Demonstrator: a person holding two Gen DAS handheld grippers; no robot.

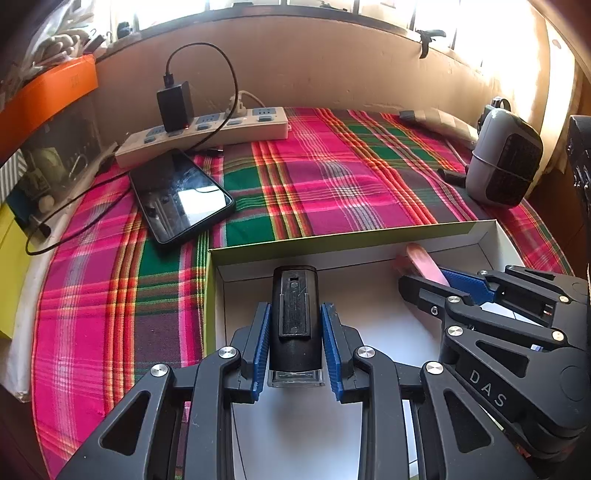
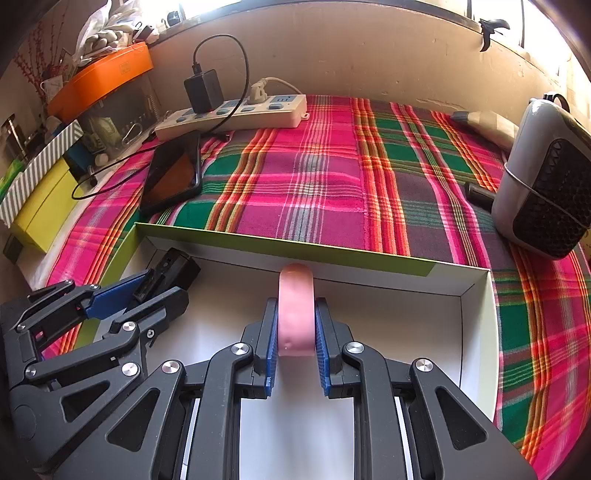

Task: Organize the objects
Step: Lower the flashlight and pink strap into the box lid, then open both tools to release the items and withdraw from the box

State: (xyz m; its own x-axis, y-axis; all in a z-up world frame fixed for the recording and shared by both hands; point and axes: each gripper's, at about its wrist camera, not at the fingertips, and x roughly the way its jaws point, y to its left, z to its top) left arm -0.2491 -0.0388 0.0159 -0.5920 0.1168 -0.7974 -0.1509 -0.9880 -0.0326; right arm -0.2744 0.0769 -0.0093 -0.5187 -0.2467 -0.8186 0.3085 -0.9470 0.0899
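Clamped in the left gripper (image 1: pixel 295 325) is a black case (image 1: pixel 294 317), in the right gripper (image 2: pixel 295 332) a pink stick (image 2: pixel 295 314); both are held over the box (image 2: pixel 476 332) floor, near its far wall

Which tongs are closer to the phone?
Left. The left tongs, gripping a black gadget, sit on the box's side nearest the phone; the right tongs, holding a pink stick, are farther along.

Beige wall (image 2: pixel 369 48), sunlit windows (image 1: pixel 166 9), plaid-covered table (image 2: pixel 314 177)
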